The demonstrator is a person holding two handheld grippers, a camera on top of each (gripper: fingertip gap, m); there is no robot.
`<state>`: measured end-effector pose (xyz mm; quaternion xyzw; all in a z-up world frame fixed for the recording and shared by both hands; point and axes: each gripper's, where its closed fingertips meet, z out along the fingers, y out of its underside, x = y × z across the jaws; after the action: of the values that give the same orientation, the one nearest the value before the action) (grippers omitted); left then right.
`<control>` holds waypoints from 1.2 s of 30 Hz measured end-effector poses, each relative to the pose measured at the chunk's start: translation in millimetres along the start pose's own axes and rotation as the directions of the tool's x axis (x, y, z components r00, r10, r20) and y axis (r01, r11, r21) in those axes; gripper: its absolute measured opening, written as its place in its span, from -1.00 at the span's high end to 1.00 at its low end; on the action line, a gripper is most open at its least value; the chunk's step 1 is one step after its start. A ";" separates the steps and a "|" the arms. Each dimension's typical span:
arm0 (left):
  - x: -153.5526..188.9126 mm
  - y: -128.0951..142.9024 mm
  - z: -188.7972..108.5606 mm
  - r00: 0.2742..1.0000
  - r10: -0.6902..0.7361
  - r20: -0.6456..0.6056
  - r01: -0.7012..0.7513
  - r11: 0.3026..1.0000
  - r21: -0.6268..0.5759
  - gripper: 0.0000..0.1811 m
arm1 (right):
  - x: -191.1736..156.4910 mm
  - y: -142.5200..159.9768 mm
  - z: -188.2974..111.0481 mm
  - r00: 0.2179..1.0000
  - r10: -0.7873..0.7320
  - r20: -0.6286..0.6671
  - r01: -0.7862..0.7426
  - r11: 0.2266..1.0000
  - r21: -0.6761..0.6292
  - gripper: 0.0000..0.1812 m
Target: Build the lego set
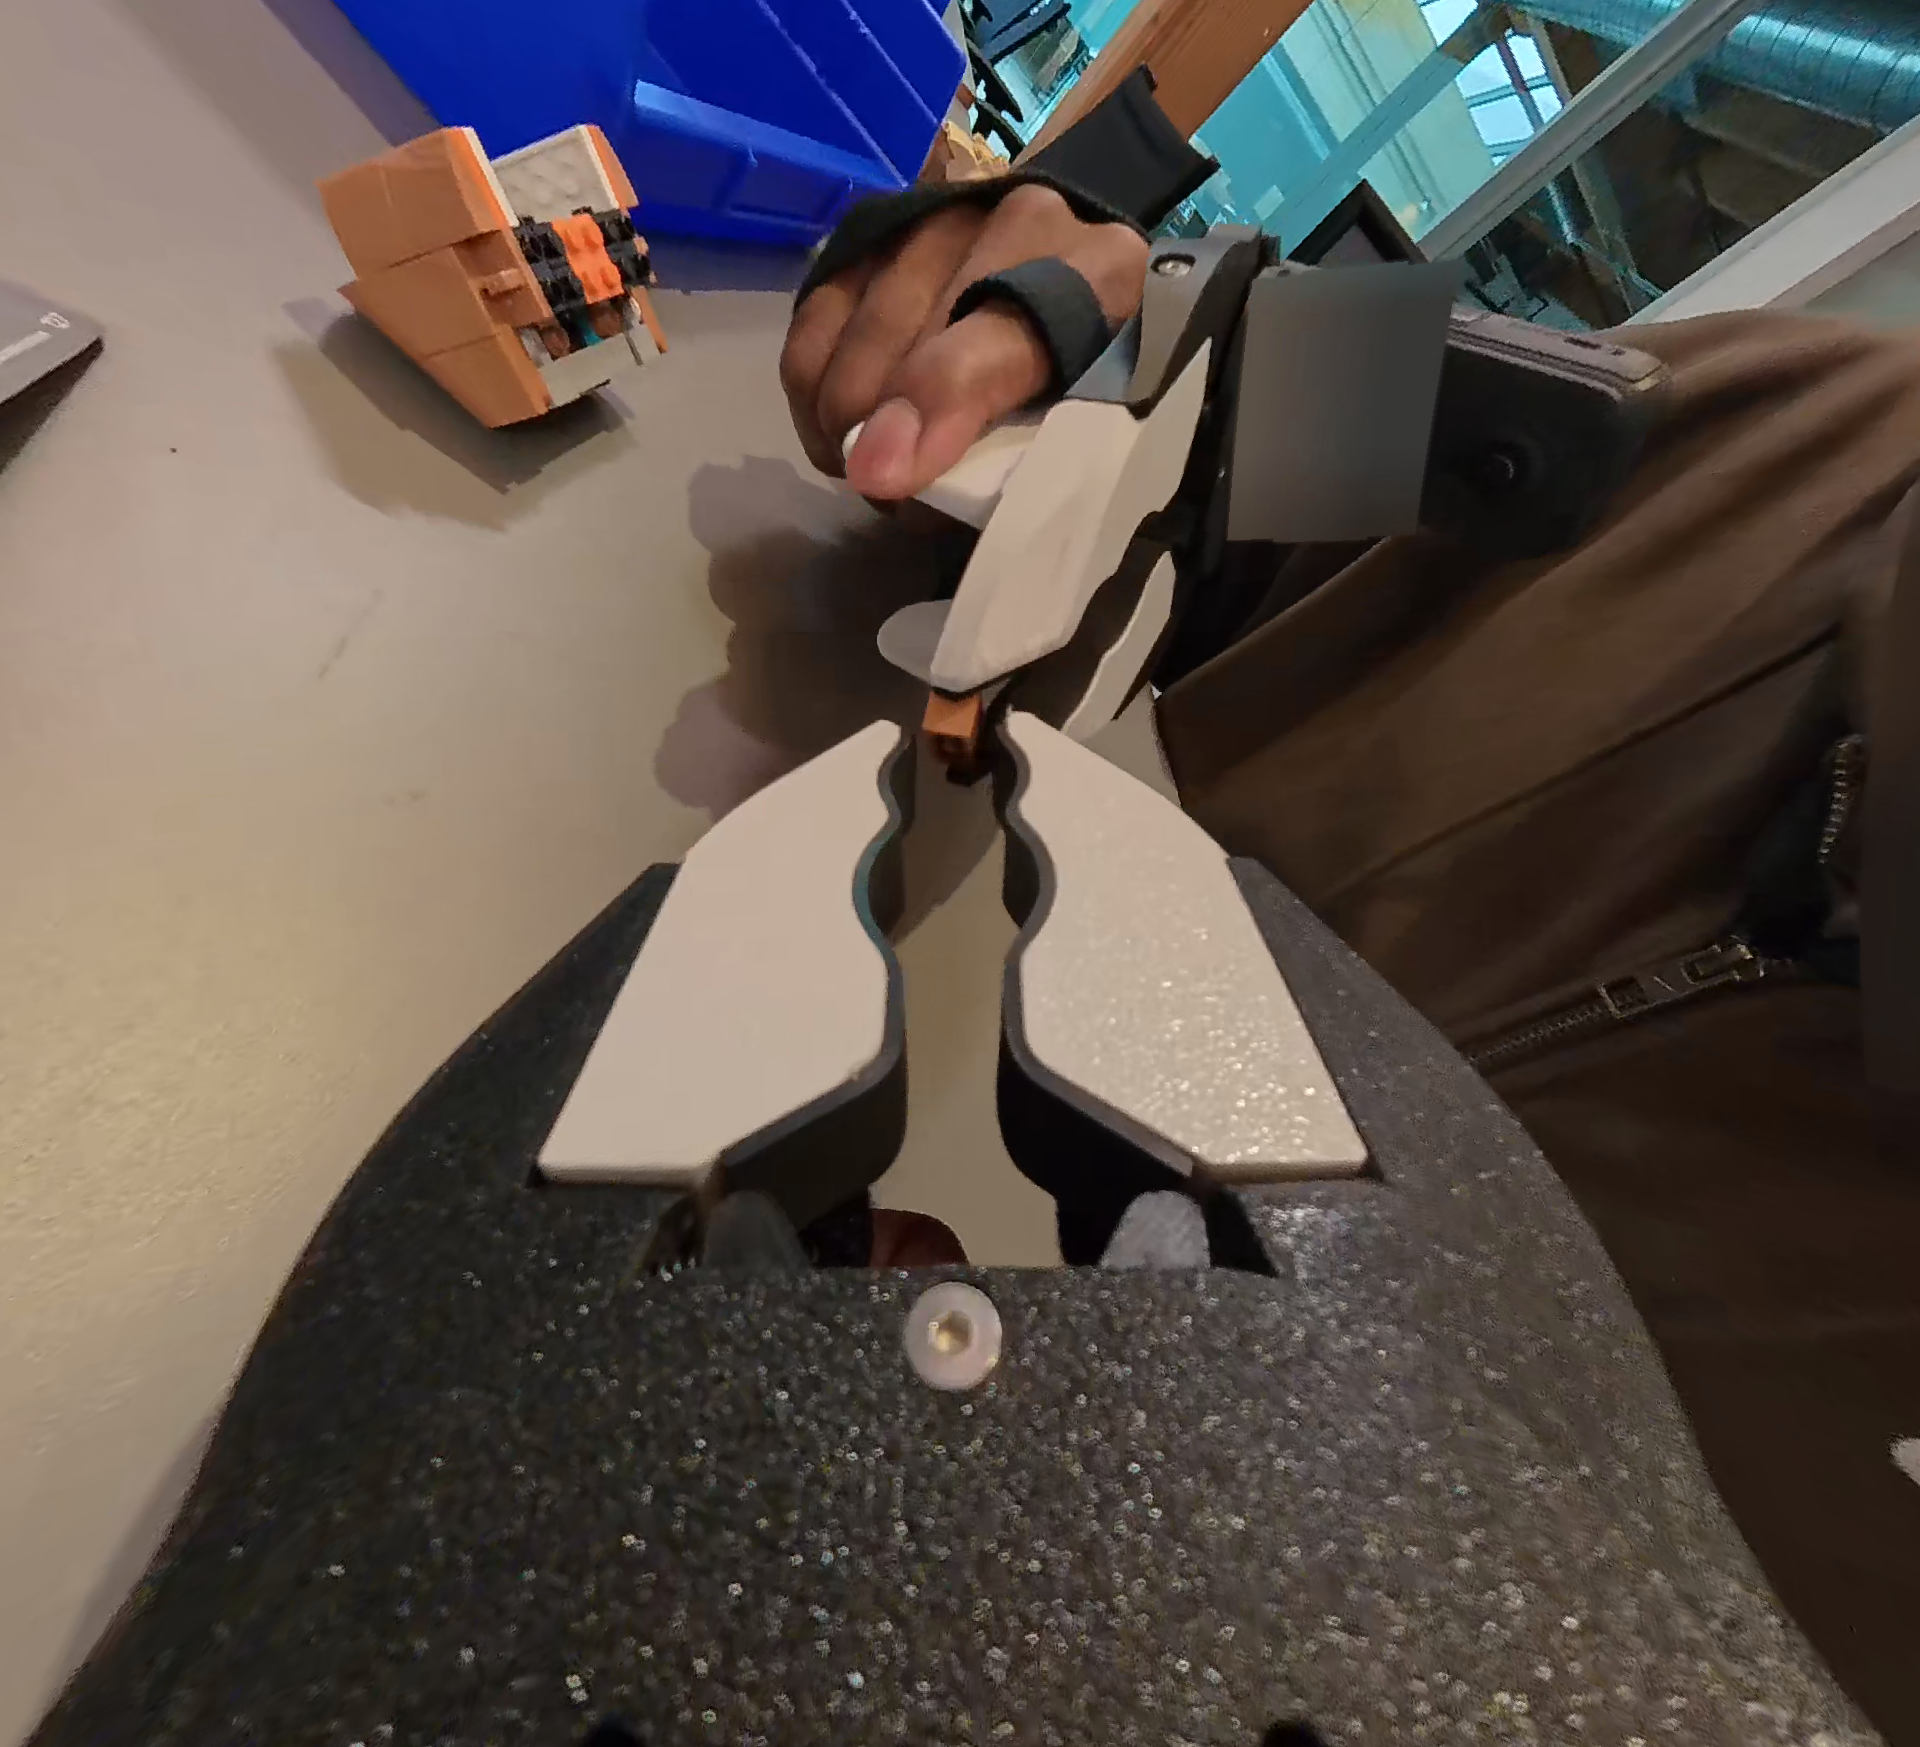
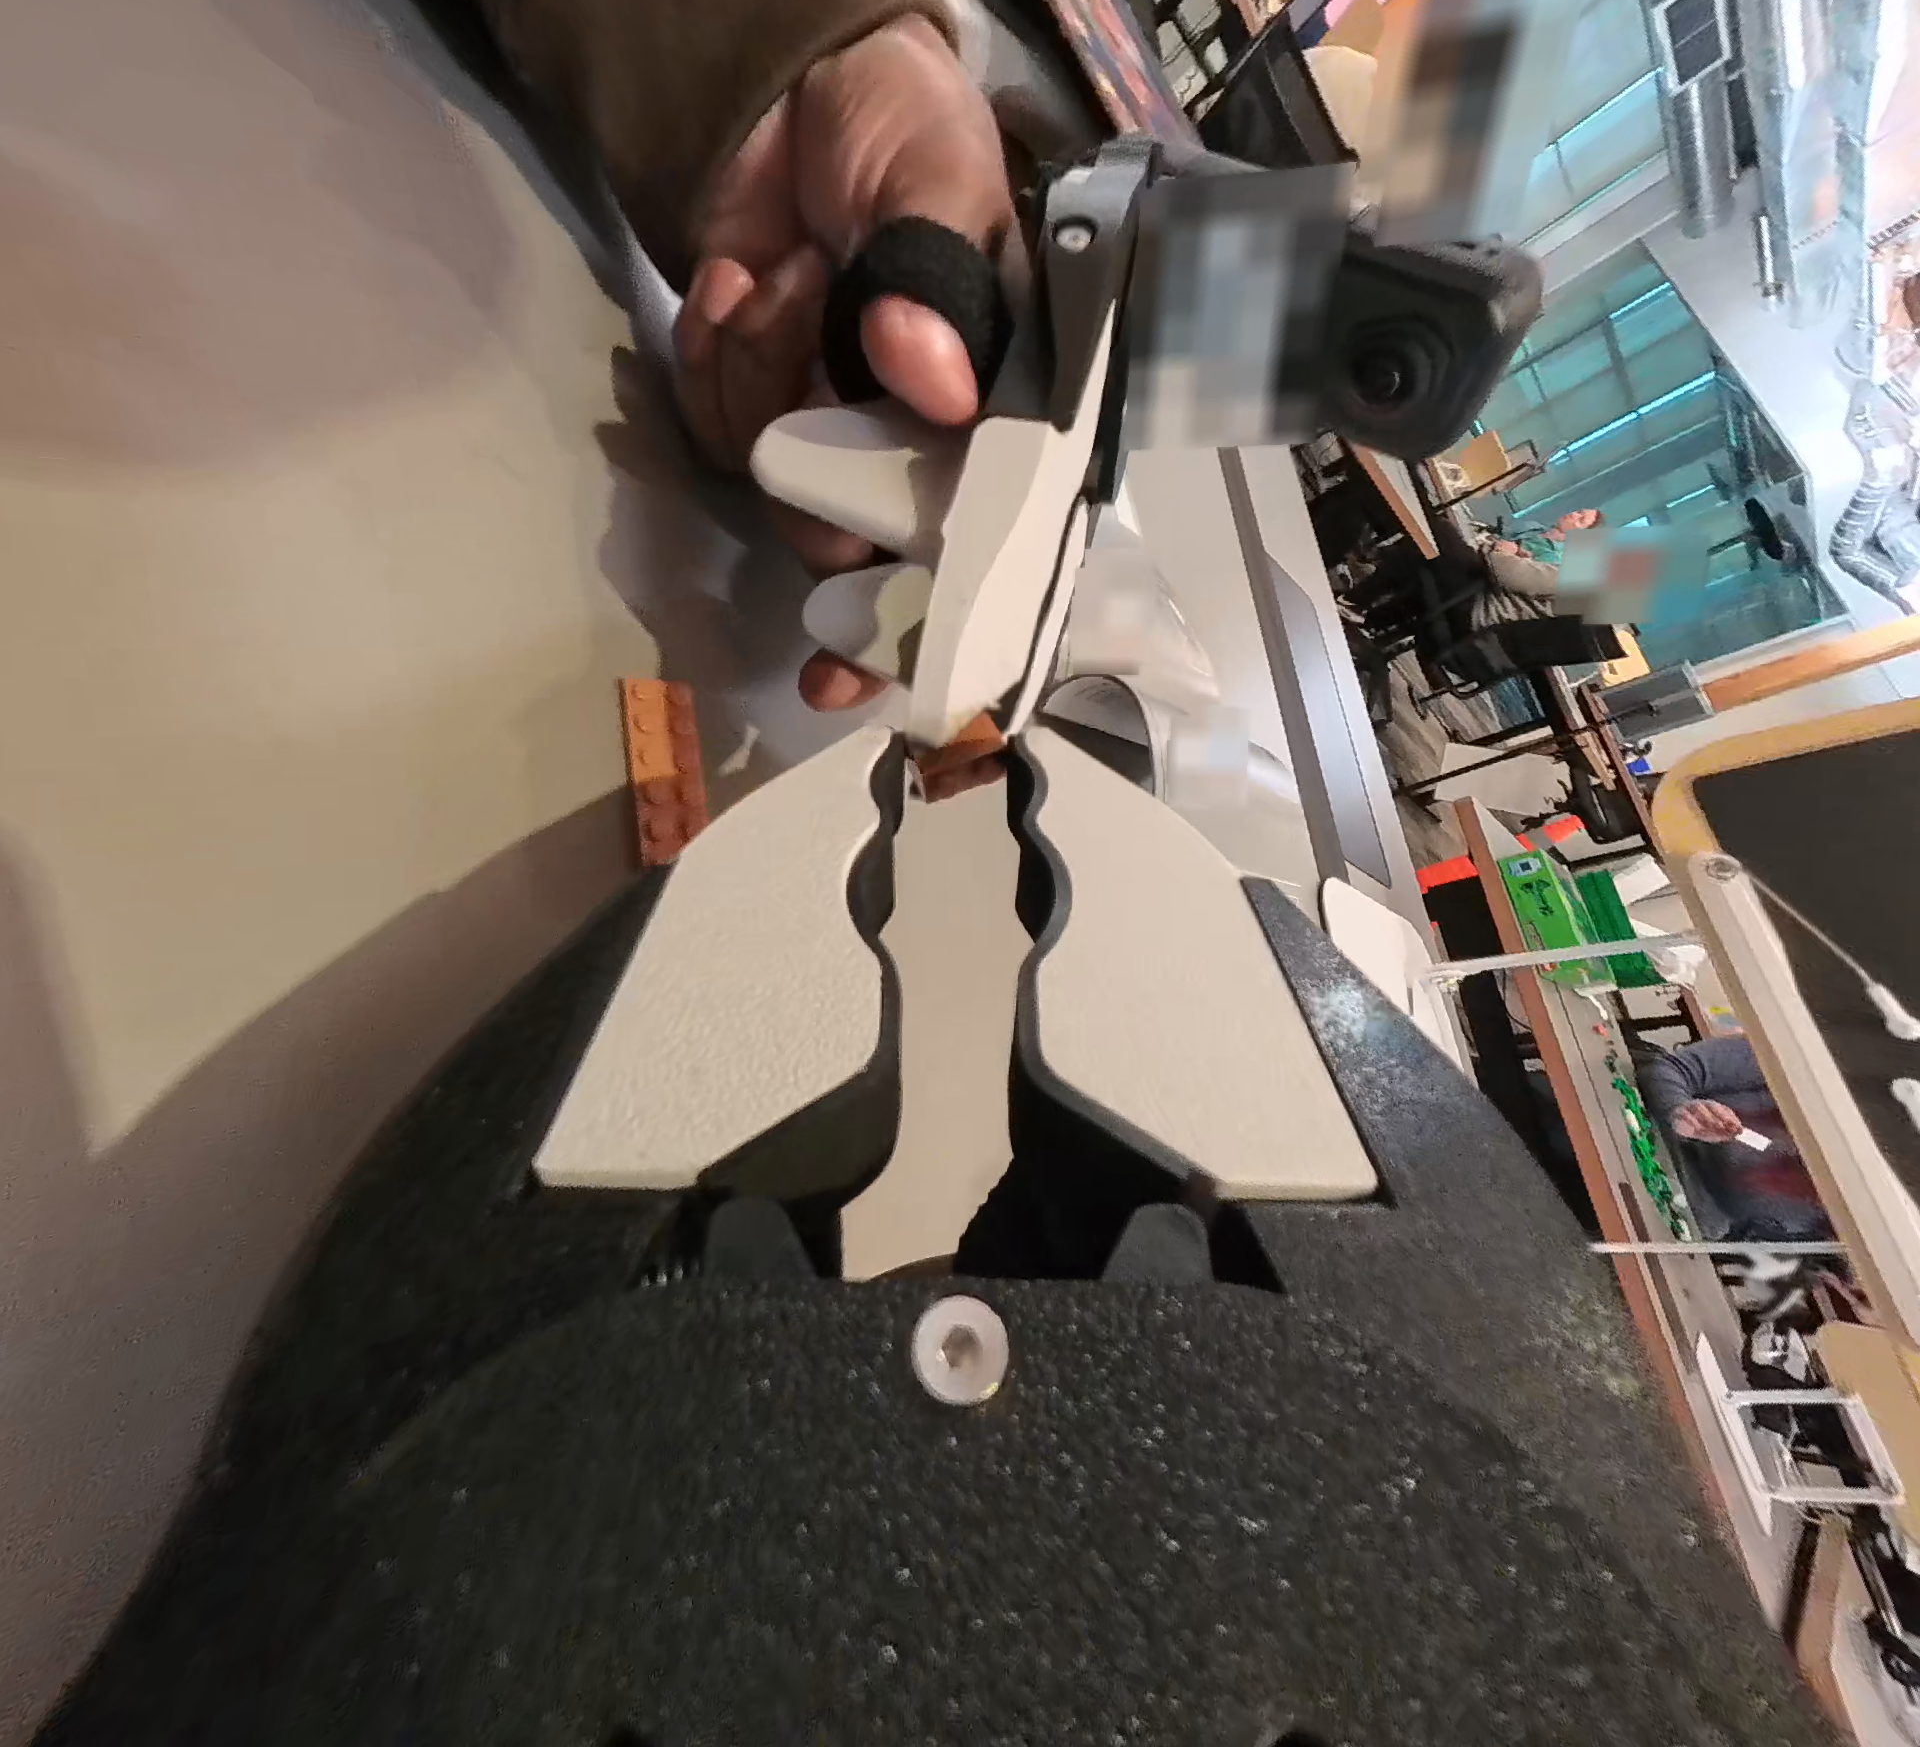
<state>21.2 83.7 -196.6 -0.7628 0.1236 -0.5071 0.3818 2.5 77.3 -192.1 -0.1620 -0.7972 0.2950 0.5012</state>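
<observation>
Held above the counter, the left claw and right claw each pinch a small brown brick, apparently mid-join; next they need squaring up and pressing together.

Small orange brick between tongs tips

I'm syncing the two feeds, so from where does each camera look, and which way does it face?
Left wrist view: sits on the left tool, facing the right tool, the hand holding it, and the orange model on the table.
Right wrist view: sits on the right tool, facing the left tool and hand.
Shared: the small brown piece where the tips meet.
</observation>
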 end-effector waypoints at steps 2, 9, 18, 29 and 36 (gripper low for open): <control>3.5 -1.3 0.8 1.000 0.013 -0.021 -0.013 1.000 0.012 0.91 | 1.0 -3.0 -1.0 1.000 0.007 -0.008 -0.007 1.000 0.010 0.79; 18.9 8.9 3.9 0.993 0.030 -0.116 -0.036 0.998 -0.049 0.91 | -7.3 -12.4 -10.3 0.995 0.037 0.089 -0.047 0.992 0.113 0.74; 13.7 13.8 7.1 0.997 0.057 -0.057 -0.062 0.994 -0.087 0.88 | -15.0 -6.2 -9.8 0.990 0.005 0.138 -0.015 0.997 0.073 0.81; -37.9 55.0 -0.1 0.685 0.578 0.443 -0.282 0.771 -0.571 0.52 | 6.1 22.9 -19.9 0.991 0.074 0.108 -0.066 0.995 -0.075 0.81; -37.7 58.4 2.4 0.685 0.572 0.450 -0.284 0.780 -0.558 0.78 | -8.6 30.9 -20.1 0.972 0.121 0.202 -0.091 0.984 -0.154 0.82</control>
<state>17.8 67.0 -264.0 -0.8955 0.2891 -0.0902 0.3262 23.1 102.7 -211.1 -0.2081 -0.8552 0.2786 0.3844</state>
